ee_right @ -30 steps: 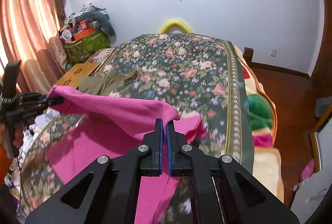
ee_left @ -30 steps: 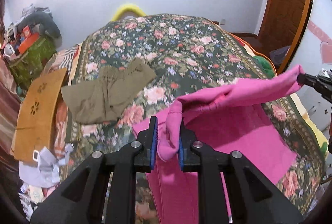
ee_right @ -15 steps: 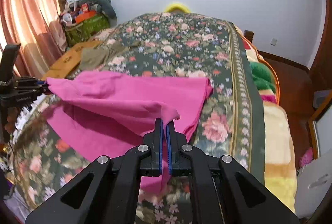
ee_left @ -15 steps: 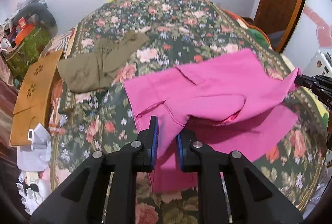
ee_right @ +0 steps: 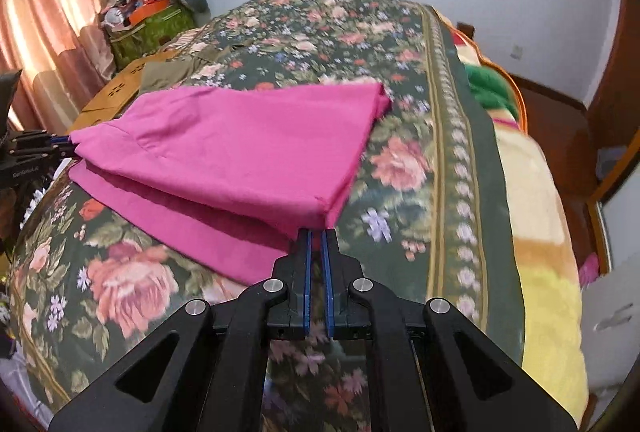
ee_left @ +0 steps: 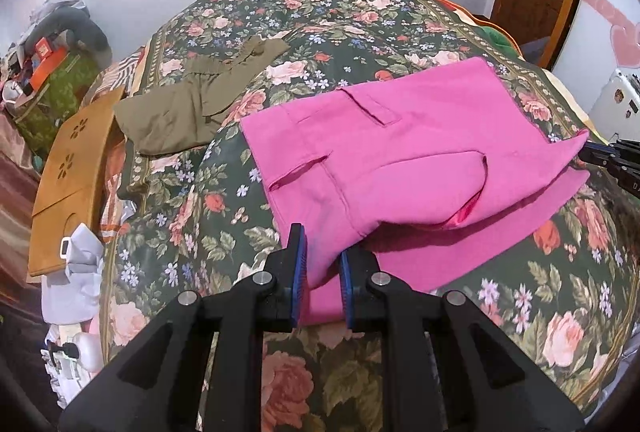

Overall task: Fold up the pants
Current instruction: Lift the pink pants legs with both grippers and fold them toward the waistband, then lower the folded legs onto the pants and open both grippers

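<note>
**A:** Where are your grippers right now?

**B:** My left gripper is clamped on a corner of the pink pants, cloth bunched between the blue pads. My right gripper has its jaws nearly together, pinching the opposite corner of the same folded edge. From the right wrist view I can see the left one off at the far side of the pants, low and level with the bedspread.

**A:** And the pants themselves?

**B:** Lying on the floral bedspread, towards the near end of it. The top layer is doubled over the bottom one, with a strip of the lower layer poking out along the near edge. There's a loose bulge in the top layer on the left view, so it isn't flat.

**A:** How far along, then?

**B:** I'd say one fold is laid but not released. Left to do, by my reckoning: let go, smooth that bulge, square up the edges, then probably fold again.

**A:** Your pose?

**B:** Both grippers low, pointing across the bedspread, one at each end of the folded edge, well apart.

**A:** Anything else about?

**B:** Olive shorts beyond the pants, nearer the bedspread's far left side.
</note>
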Demonstrator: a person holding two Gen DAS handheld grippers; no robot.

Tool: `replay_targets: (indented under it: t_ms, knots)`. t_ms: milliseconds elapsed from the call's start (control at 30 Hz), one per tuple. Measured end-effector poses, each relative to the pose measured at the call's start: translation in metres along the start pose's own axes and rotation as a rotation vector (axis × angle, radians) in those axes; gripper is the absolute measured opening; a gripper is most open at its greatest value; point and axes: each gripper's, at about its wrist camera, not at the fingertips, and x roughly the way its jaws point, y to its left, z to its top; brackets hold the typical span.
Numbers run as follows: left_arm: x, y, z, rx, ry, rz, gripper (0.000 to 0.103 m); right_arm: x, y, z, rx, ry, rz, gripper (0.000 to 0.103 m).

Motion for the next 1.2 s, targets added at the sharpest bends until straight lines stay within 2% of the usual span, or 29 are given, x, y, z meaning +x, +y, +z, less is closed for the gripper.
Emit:
replay_targets:
  t_ms: [167,300,367,433,533,600,700,733,833,1067,1200]
  knots:
    - [-0.007,0.004,-0.010,-0.023,0.008,0.000,0.018,-0.011,-0.008,-0.005,0.042,0.016,-0.004,0.005]
    - [-0.021,0.007,-0.013,-0.041,0.002,-0.012,0.019,-0.025,-0.001,-0.003,0.037,-0.007,0.018,0.007]
    - [-0.031,0.009,-0.012,-0.058,-0.017,-0.023,0.020,-0.034,0.010,0.001,-0.001,-0.032,0.027,0.012]
    - [-0.041,0.010,-0.009,-0.074,-0.042,-0.028,0.020,-0.041,0.021,0.005,-0.036,-0.055,0.039,0.026]
    - [-0.054,0.005,-0.001,-0.075,-0.072,-0.042,0.021,-0.043,0.039,0.014,-0.086,-0.079,0.071,0.043]
    - [-0.058,-0.004,0.004,-0.047,-0.086,-0.043,0.028,-0.040,0.052,0.019,-0.126,-0.082,0.094,0.046]
    - [-0.057,-0.019,0.008,-0.005,-0.091,-0.043,0.053,-0.027,0.069,0.027,-0.179,-0.065,0.119,0.047]
    - [-0.056,-0.023,0.008,0.002,-0.091,-0.053,0.056,-0.022,0.072,0.029,-0.192,-0.056,0.123,0.047]
    - [-0.047,-0.036,0.009,0.039,-0.059,-0.072,0.060,-0.007,0.081,0.033,-0.222,-0.016,0.144,0.047]
    - [-0.023,-0.057,0.010,0.094,0.000,-0.072,0.061,0.018,0.095,0.035,-0.288,0.073,0.195,0.047]
    - [-0.019,-0.066,0.012,0.123,0.005,-0.105,0.061,0.024,0.100,0.037,-0.318,0.078,0.194,0.047]
